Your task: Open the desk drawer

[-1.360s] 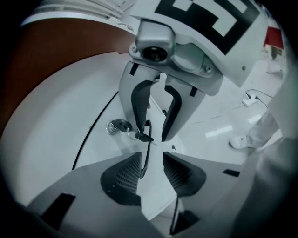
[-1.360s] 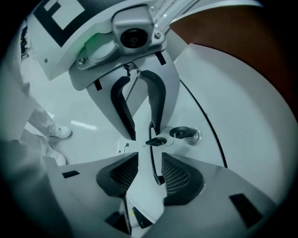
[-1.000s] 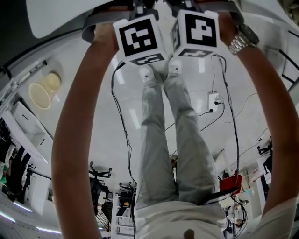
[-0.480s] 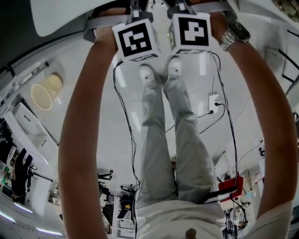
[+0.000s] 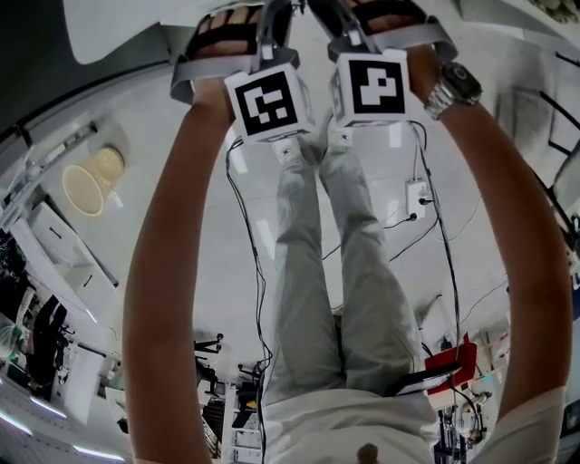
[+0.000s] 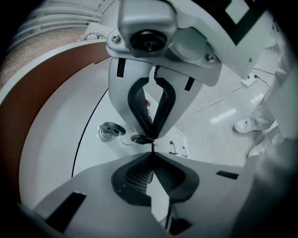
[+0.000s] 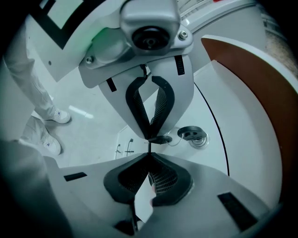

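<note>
The white desk drawer front [image 6: 56, 153] is glossy and mirrors each gripper. A key on a ring [image 6: 109, 131] sits in its lock [image 7: 193, 133]. My left gripper [image 6: 152, 142] is shut, its tips pinching a thin lip of the drawer front. My right gripper [image 7: 149, 141] is shut the same way on that lip, close beside it. In the head view both marker cubes [image 5: 270, 101] [image 5: 372, 86] sit side by side at the top, under the desk [image 5: 118, 27]; the jaw tips are hidden there. A brown desk edge [image 6: 37, 93] curves above the drawer.
Below the grippers are the person's legs [image 5: 317, 272] and white shoes on a pale floor. Cables run across the floor to a power strip [image 5: 415, 192]. A round beige bin [image 5: 86, 186] stands at the left, and a red object [image 5: 449, 355] is at the lower right.
Both grippers, still side by side, have drawn back toward the person, lower in the head view. More of the hands and grey straps shows at the top.
</note>
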Demonstrator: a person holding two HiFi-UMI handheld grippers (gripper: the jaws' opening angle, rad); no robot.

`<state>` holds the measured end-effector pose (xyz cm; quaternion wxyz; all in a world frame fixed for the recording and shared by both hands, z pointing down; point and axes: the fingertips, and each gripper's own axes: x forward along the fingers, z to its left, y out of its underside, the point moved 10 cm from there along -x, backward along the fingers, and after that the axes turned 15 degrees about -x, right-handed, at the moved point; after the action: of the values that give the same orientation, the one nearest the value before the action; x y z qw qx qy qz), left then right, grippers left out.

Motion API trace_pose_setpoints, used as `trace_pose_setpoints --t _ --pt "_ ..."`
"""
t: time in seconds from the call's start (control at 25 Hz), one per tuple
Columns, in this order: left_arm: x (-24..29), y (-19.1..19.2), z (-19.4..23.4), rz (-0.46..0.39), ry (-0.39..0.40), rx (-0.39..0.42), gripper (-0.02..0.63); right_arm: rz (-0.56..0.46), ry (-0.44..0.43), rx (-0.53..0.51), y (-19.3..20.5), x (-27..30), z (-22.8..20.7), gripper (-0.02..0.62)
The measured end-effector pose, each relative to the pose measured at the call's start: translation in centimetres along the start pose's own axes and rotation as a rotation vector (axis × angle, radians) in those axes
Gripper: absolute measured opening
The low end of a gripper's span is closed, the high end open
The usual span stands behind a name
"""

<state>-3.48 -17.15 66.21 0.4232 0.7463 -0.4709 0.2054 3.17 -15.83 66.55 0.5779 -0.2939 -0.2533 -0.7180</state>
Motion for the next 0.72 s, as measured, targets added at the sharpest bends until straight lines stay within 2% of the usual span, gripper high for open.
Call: trace_pose_setpoints --t 0.32,0.72 --pt "-3.0 -0.2 -4.3 0.008 0.029 0.004 0.023 -0.025 -0.020 0.017 -1.5 -3.5 3.7 0.035" --pt "-3.4 0.0 -5.3 0.030 0.075 -0.020 0.023 -0.039 -0.044 0.026 -1.7 -4.1 4.7 0.035"
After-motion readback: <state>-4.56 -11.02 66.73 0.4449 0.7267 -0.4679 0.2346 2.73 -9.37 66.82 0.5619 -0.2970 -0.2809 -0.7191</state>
